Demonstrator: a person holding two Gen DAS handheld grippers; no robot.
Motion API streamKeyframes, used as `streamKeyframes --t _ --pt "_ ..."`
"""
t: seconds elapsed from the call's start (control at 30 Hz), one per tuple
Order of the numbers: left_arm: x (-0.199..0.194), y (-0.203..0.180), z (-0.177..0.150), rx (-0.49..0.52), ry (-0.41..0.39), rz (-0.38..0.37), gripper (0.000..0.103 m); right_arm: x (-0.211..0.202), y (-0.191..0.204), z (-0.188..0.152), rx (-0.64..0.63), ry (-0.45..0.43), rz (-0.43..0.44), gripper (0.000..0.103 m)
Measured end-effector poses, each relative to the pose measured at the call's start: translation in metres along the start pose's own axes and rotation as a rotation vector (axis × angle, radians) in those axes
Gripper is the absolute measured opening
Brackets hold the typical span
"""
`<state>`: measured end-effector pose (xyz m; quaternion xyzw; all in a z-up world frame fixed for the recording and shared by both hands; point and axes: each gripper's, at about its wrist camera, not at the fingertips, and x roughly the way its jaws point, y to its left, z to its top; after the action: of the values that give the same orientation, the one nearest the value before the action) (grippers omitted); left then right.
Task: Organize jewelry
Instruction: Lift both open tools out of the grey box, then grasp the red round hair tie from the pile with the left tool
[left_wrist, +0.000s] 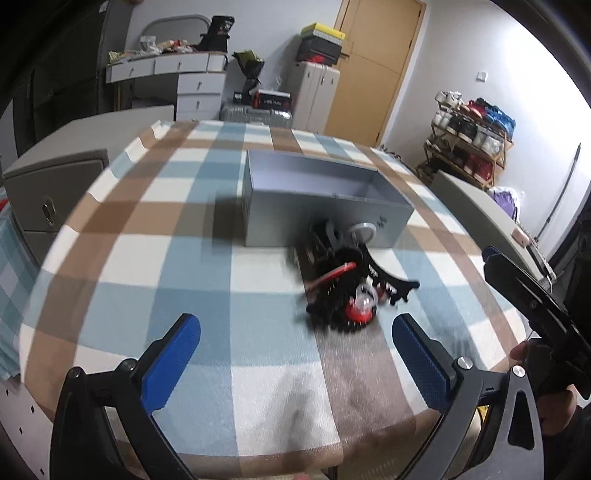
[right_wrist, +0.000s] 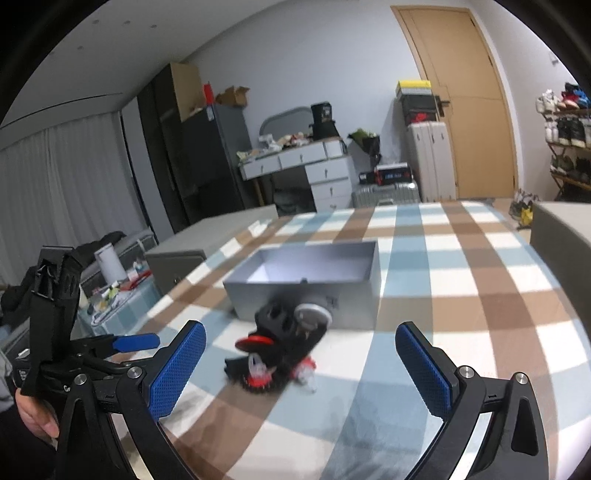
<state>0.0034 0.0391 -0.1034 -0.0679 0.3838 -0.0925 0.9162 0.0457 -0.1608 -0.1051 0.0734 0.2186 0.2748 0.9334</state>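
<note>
On the plaid cloth (left_wrist: 147, 258), your left gripper (left_wrist: 295, 354) and right gripper (right_wrist: 299, 354) gape empty; jewelry pile (left_wrist: 343, 291) sits against grey box (left_wrist: 325, 221).

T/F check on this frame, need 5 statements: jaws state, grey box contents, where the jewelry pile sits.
1. Both grippers have their jaws open and hold nothing. True: the left gripper and the right gripper show wide gaps with nothing between the pads.
2. The grey box is full of jewelry. False: the part of its inside that shows looks empty.
3. The jewelry pile lies on the checked cloth, in front of the box. True.
4. The box has its lid on. False: it is open at the top.
5. The left gripper is touching the pile. False: it is short of it, with bare cloth between.
</note>
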Motion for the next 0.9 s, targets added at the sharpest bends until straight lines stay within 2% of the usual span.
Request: streamKeyframes --t 0.13,0.3,0.4,0.63,0.73,0.8,0.9 --pt "0.005 0.001 0.005 -0.014 -0.005 -0.013 0.101 0.006 -0.003 -0.008 0.026 0.027 0.008 0.103" --pt "0.023 0.006 0.021 -0.055 0.016 -0.099 0.101 0.011 -0.007 -0.013 0.052 0.052 -0.005 0.103" --pt "0.035 0.006 0.029 -0.082 0.048 -0.157 0.101 0.013 -0.009 -0.016 0.067 0.064 0.017 0.103" --pt "0.045 0.004 0.038 -0.102 0.083 -0.229 0.100 0.015 -0.015 -0.017 0.097 0.082 0.038 0.103" --pt "0.046 0.005 0.039 -0.114 0.097 -0.251 0.092 0.016 -0.017 -0.018 0.109 0.084 0.048 0.103" --pt "0.050 0.006 0.039 -0.132 0.125 -0.267 0.078 0.016 -0.018 -0.019 0.115 0.086 0.057 0.103" --pt "0.055 0.008 0.038 -0.170 0.169 -0.296 0.065 0.016 -0.017 -0.020 0.120 0.091 0.065 0.103"
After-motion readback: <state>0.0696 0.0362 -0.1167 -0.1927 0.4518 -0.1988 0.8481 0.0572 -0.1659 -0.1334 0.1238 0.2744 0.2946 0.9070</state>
